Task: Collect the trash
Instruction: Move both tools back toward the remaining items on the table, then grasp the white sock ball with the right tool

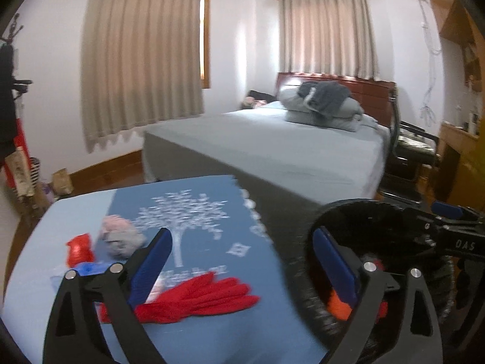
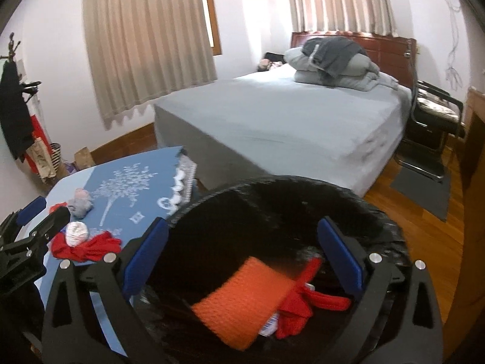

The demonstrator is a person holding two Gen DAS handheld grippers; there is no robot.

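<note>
The right gripper (image 2: 242,257) is hanging spread and empty over the black-lined round bin (image 2: 391,221), where an orange knitted cloth (image 2: 242,300) is already lying. The left gripper (image 1: 242,261), spread wide too, is hovering above the red fabric glove (image 1: 206,297) on the blue-clothed surface (image 1: 212,333), likely the next pick.

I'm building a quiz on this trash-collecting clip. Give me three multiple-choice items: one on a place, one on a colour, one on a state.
1. Where does the orange knit piece lie?
A. on the bed
B. in the black bin
C. on the floor

2. What colour is the glove on the blue cloth?
A. red
B. green
C. white

3. How does the right gripper stand?
A. shut on the glove
B. shut on nothing
C. open, holding nothing

Answers: B, it rests inside the bin's dark liner; A, red fingers show plainly; C, its jaws stand wide apart above the bin.
</note>
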